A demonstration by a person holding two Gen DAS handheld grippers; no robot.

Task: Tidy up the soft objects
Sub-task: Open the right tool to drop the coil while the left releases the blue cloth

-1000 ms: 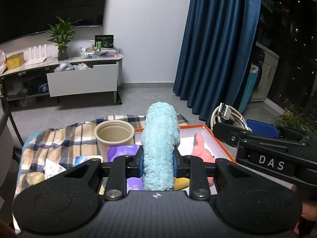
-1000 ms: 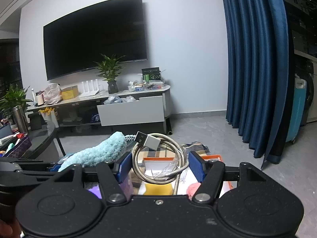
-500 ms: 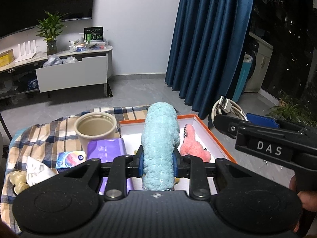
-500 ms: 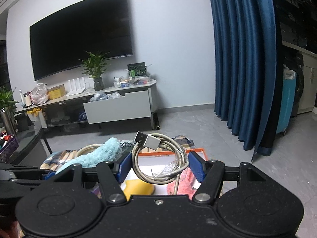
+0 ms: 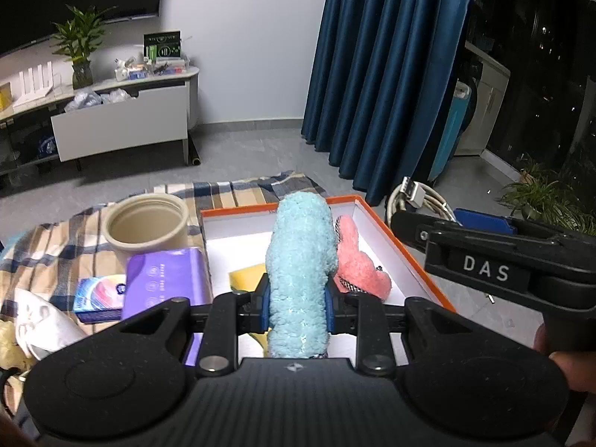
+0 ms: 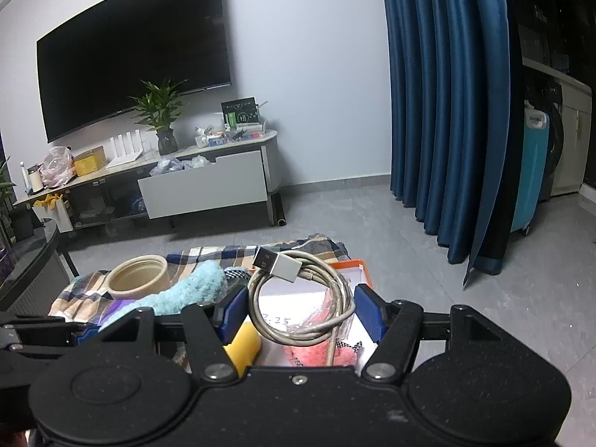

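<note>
My left gripper (image 5: 298, 303) is shut on a fluffy light-blue sock (image 5: 300, 260) and holds it above the orange-rimmed white box (image 5: 406, 253). A pink fluffy sock (image 5: 359, 264) and a yellow item (image 5: 246, 275) lie in the box. My right gripper (image 6: 300, 311) is shut on a coiled grey USB cable (image 6: 301, 298), held over the box (image 6: 354, 266); the blue sock (image 6: 190, 292) shows at its left. The cable and right gripper (image 5: 421, 201) show at the right of the left wrist view.
A beige cup (image 5: 147, 223), a purple packet (image 5: 165, 279), a small blue packet (image 5: 98, 294) and white cloth (image 5: 41, 320) lie left of the box on a plaid cloth (image 5: 56, 238). A TV stand (image 6: 208, 182) and blue curtains (image 6: 447, 111) stand behind.
Both grippers have tilted down and moved nearer over the box, each holding its object. More of the box's inside shows now.
</note>
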